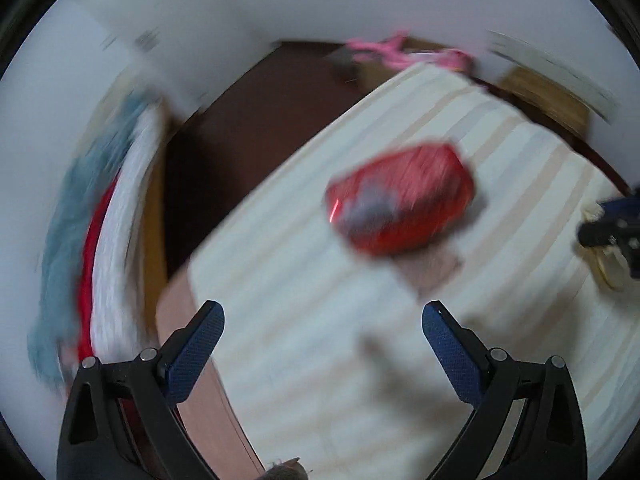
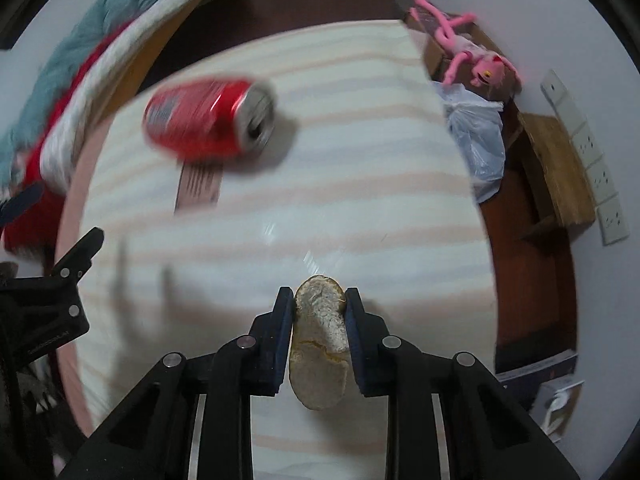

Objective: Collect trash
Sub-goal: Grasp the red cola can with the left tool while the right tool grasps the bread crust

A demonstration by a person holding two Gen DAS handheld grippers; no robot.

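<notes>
right wrist view has the right tongs (image 2: 318,312) clenched on a pale bread scrap (image 2: 319,344), long axis running straight along the fingers, lifted over the striped bed (image 2: 360,208). left tongs (image 1: 322,318) gape wide, nothing held. red can (image 2: 210,118) lies on its side, mouth pointing right toward the plastic bag (image 2: 478,140); my read: one piece grabbed, can left.

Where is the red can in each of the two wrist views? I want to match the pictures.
Left wrist view: the red can lies blurred, right of centre, beyond the open left gripper.
Right wrist view: the can lies on its side, upper left.
Shared landmark: the brown card on the striped sheet, beside the can.
</notes>
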